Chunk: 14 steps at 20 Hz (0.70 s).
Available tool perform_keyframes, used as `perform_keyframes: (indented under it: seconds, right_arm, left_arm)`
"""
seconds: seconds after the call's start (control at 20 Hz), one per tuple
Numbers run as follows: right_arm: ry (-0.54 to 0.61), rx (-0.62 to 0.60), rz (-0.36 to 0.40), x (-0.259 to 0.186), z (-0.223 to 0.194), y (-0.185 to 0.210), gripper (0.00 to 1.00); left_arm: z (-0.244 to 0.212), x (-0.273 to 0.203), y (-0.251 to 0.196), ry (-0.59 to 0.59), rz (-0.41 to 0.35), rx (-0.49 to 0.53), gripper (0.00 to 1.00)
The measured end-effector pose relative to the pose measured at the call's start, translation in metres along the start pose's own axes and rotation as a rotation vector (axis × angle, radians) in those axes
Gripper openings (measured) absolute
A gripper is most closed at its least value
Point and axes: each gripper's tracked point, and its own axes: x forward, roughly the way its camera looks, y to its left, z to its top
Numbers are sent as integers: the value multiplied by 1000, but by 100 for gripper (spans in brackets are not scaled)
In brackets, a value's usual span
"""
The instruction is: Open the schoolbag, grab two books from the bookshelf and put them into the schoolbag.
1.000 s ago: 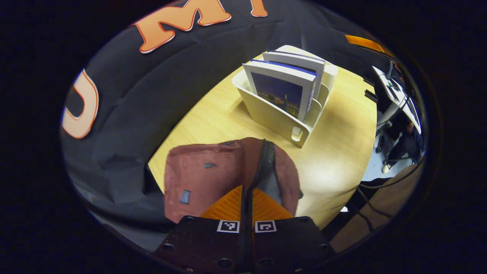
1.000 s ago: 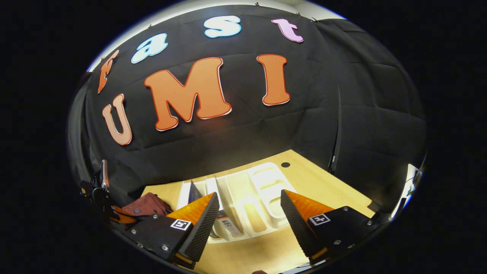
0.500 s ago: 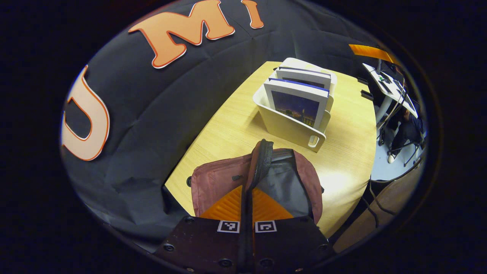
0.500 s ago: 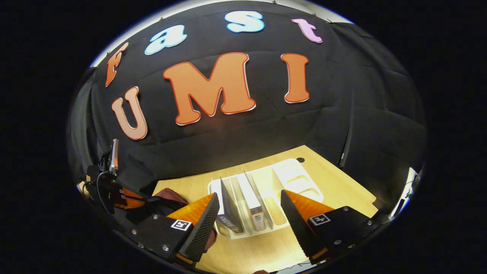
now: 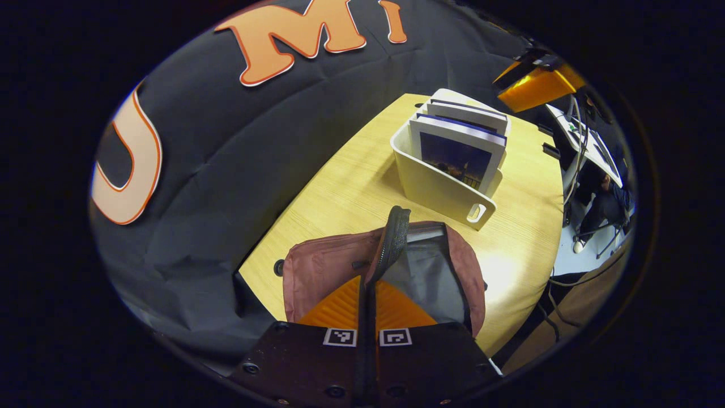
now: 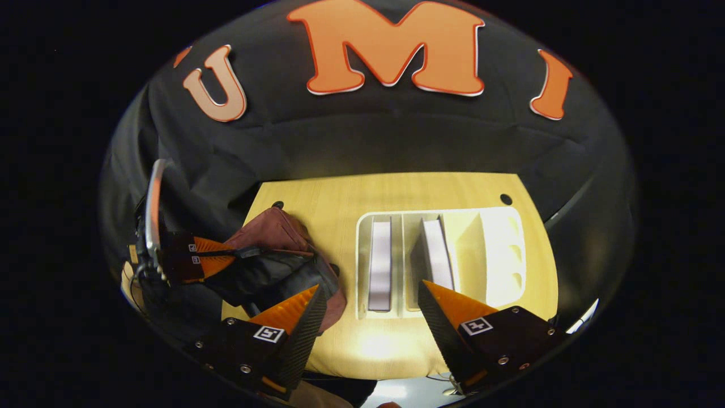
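Change: since the earlier frames my right gripper (image 6: 368, 320) has risen and tipped down, so it now looks onto the bookshelf (image 6: 493, 249) from above; the schoolbag flap stays lifted.
Left gripper (image 5: 368, 283): fingers pressed together on the schoolbag's zipper edge (image 5: 393, 241), holding the flap up.
Right gripper: fingers spread wide, holding nothing, above the desk (image 6: 340, 195).
Schoolbag (image 5: 328, 266): maroon, at 6 o'clock in the left gripper view, grey lining exposed.
Books: front book (image 5: 459, 156) and rear book (image 5: 467, 113) upright in separate slots, at 1 o'clock from the schoolbag.
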Motion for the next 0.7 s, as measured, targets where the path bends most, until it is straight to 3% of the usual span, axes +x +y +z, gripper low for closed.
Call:
perform_keyframes:
  seconds: [0.25, 0.6, 0.65, 0.7]
  right_arm:
    - [212, -34, -94, 61, -2, -16, 97]
    - [340, -33, -156, 108, -10, -30, 98]
    - [349, -26, -160, 114, -12, -32, 96]
    - [365, -20, -154, 117, -16, -32, 80]
  left_arm:
    - [-9, 2, 4, 7, -5, -26, 1]
    - [-11, 8, 7, 20, -13, -32, 1]
    - [-11, 9, 7, 21, -15, -32, 1]
    - [-11, 10, 6, 23, -16, -33, 1]
